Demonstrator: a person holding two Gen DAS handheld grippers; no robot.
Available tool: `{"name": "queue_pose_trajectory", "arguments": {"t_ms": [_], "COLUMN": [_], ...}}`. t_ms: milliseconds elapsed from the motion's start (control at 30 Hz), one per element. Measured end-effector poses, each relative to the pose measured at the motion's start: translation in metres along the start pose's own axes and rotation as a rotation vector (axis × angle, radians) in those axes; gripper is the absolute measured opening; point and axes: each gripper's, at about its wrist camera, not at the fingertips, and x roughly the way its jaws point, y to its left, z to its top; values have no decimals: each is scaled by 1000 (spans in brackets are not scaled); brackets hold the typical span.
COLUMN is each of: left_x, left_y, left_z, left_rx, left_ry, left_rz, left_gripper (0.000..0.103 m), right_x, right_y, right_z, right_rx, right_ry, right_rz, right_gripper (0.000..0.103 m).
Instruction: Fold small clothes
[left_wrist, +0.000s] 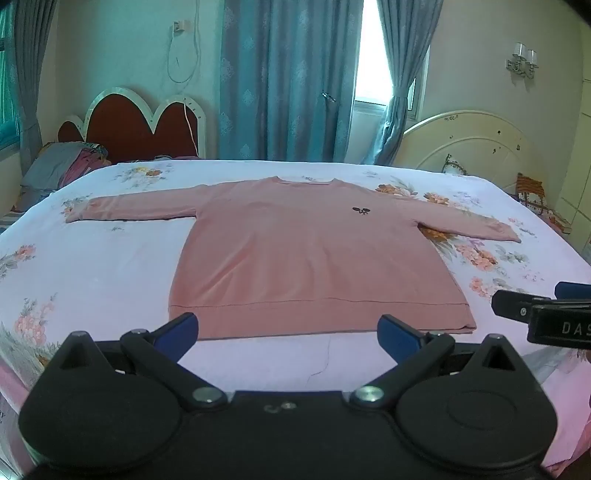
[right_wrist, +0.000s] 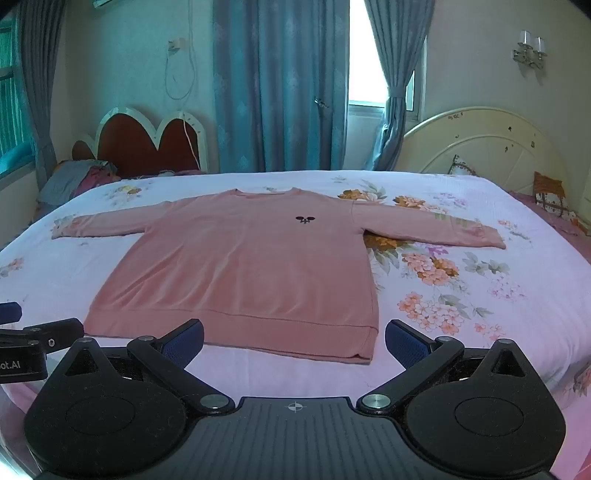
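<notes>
A pink long-sleeved sweater (left_wrist: 314, 254) lies flat and face up on the bed, sleeves spread to both sides, a small dark emblem on the chest, hem nearest me. It also shows in the right wrist view (right_wrist: 236, 273). My left gripper (left_wrist: 288, 332) is open and empty, hovering just in front of the hem. My right gripper (right_wrist: 293, 341) is open and empty, in front of the hem's right corner. The right gripper's tip shows at the right edge of the left wrist view (left_wrist: 546, 314). The left gripper's tip shows at the left edge of the right wrist view (right_wrist: 33, 336).
The bed has a white floral sheet (left_wrist: 92, 266). A red scalloped headboard (left_wrist: 140, 125) and pillows (left_wrist: 62, 166) stand at the far left. A cream headboard (right_wrist: 484, 147) stands at the far right. Blue curtains (left_wrist: 280, 81) hang behind.
</notes>
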Motion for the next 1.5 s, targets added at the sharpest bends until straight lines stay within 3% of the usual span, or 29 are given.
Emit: {"name": "queue_pose_trajectory", "arguments": {"t_ms": [1500], "left_x": [1], "left_y": [2], "left_z": [0], "left_rx": [9], "left_ry": [4], "left_rz": [6], "left_gripper": [103], "right_x": [2], "right_y": [0], "right_z": [-2], "right_rx": [4], "right_ry": [-1], "right_rz": [1], "right_gripper": [103]}}
